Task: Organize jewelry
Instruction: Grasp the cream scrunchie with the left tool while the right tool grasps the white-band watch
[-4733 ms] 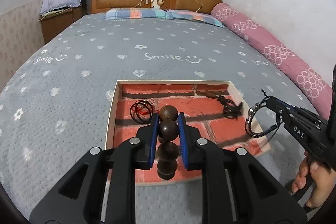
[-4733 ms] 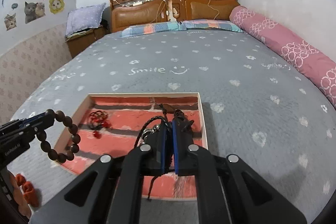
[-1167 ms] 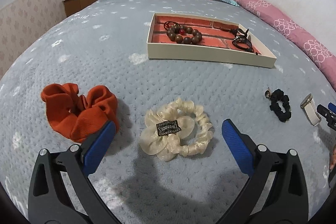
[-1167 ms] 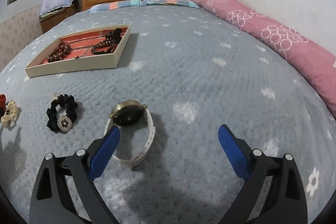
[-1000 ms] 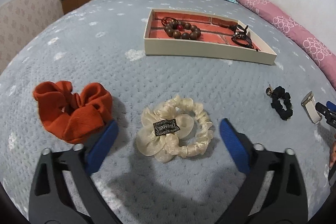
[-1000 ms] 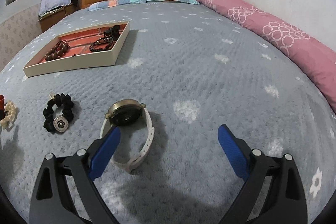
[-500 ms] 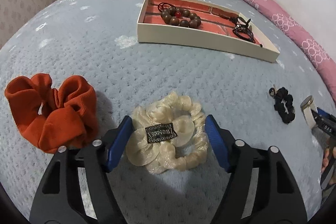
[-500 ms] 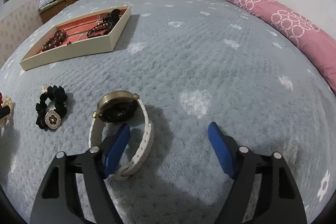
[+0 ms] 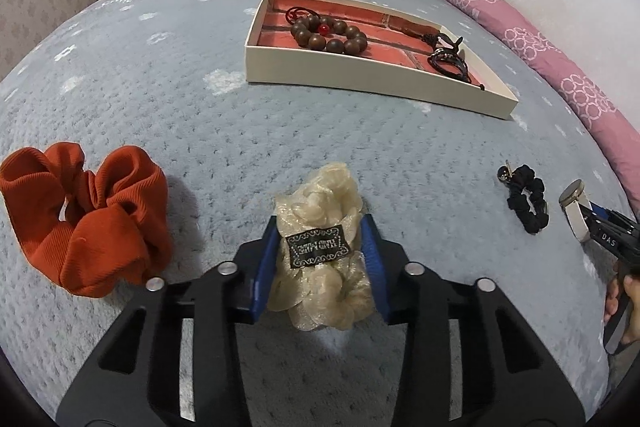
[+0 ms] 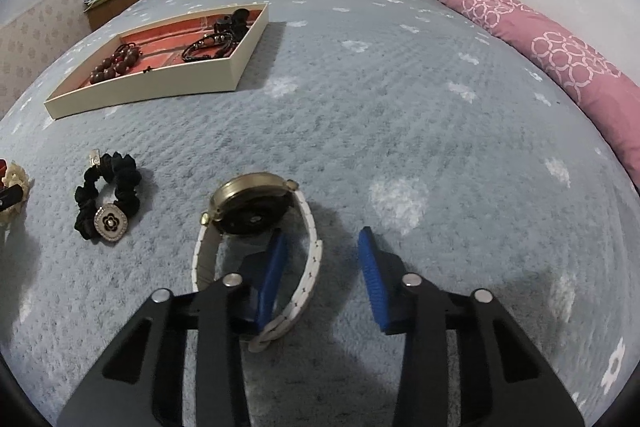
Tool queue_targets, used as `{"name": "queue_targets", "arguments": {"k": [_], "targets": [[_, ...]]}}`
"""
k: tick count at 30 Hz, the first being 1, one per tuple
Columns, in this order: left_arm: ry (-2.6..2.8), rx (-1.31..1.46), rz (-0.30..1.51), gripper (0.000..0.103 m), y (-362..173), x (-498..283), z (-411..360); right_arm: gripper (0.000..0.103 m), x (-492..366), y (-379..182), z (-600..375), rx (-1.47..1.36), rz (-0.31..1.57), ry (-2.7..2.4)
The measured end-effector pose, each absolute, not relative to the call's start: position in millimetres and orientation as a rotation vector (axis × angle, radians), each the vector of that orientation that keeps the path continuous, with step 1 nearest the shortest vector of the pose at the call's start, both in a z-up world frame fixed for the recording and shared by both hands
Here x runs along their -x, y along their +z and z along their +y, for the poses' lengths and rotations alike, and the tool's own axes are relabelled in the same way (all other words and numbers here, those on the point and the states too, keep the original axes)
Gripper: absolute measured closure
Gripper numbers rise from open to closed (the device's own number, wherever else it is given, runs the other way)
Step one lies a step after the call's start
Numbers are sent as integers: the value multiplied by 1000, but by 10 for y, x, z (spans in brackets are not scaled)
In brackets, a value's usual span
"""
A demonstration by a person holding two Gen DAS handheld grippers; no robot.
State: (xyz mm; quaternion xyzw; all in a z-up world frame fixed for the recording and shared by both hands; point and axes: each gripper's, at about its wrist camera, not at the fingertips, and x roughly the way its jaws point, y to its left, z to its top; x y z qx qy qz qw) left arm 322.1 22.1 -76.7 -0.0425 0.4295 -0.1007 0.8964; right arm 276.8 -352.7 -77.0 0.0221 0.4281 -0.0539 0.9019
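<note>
Two grippers work over a grey bedspread (image 10: 420, 99) dotted with white flowers. The left gripper (image 9: 320, 259) has its blue pads pressed in on both sides of a cream scrunchie (image 9: 324, 259), which is bunched up between them; its black label faces up in the gap, and gauzy folds spill out ahead of the fingertips and back toward the gripper body. Just to the left of it lies an orange scrunchie (image 9: 88, 227), loose on the bedspread and clear of the jaws.

The right gripper (image 10: 320, 279) is partly open and straddles one side of a watch (image 10: 252, 211). Its left pad sits inside the loop of the white strap (image 10: 312, 259), its right pad outside, with bare bedspread between that pad and the strap. The strap lies close against the left pad; whether they touch cannot be told. The round gold case lies ahead of the fingertips, back side up. A black scrunchie (image 10: 108, 195) with a flower charm lies to the left of the watch, apart from it.

Farther up the bed sits a cream tray (image 9: 360, 79) with a red brick-pattern floor. In it lie a wooden bead bracelet (image 9: 332, 35) toward the left end and a dark corded bracelet (image 9: 448, 61) toward the right.
</note>
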Motion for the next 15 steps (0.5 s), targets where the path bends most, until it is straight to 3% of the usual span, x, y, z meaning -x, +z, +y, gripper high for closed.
{"name": "queue_targets", "arguments": {"k": [5, 15], "targets": [[-208, 78, 885, 70, -765, -3208, 207, 86, -2752, -766, -3498, -37, 877, -103], [-174, 68, 873, 71, -756, -3180, 210, 91, -2735, -754, -3499, -33, 871, -112]]}}
